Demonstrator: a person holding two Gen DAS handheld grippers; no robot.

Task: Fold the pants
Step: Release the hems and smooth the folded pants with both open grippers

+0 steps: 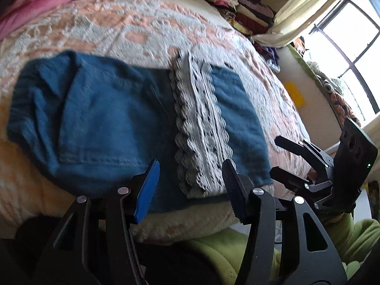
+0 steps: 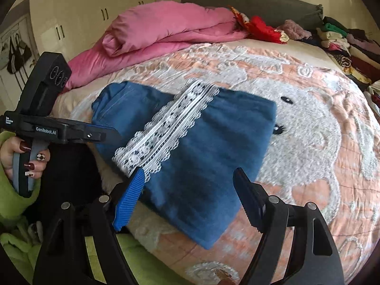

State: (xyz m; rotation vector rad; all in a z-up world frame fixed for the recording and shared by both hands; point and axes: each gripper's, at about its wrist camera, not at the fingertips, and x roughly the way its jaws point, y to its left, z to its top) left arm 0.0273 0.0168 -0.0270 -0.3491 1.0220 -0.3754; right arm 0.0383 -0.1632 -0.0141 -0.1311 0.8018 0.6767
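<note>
The pants (image 2: 190, 147), blue with a band of white lace (image 2: 166, 128) running across them, lie folded into a flat bundle on the near part of the bed, one corner close to the near edge. Under them is a bedspread (image 2: 308, 123) in peach and white with a raised animal pattern, two dark stitched eyes showing just right of the pants.

The left gripper (image 1: 190, 185) hangs over the near edge of the pants, its jaws apart and pressing on nothing, the lace band lying beneath the gap. The right gripper (image 2: 190, 201) stands over the pants' near corner, jaws wide and released, no cloth between them. A hand (image 2: 23, 159) in a green fleece sleeve holds the left gripper's handle, which reads "GenRobot.AI".

At the far end of the bed lies a rolled pink quilt (image 2: 166, 30), with a red cloth (image 2: 261, 28) beside it and a grey headboard (image 2: 261, 7) behind. Stacks of folded clothes (image 2: 344, 42) line the far right side. Cream cupboards (image 2: 95, 4) stand at the far left, with bags (image 2: 16, 54) hanging beside them. A window (image 1: 351, 54) with a pale curtain (image 1: 308, 7) lights the right side of the room.
</note>
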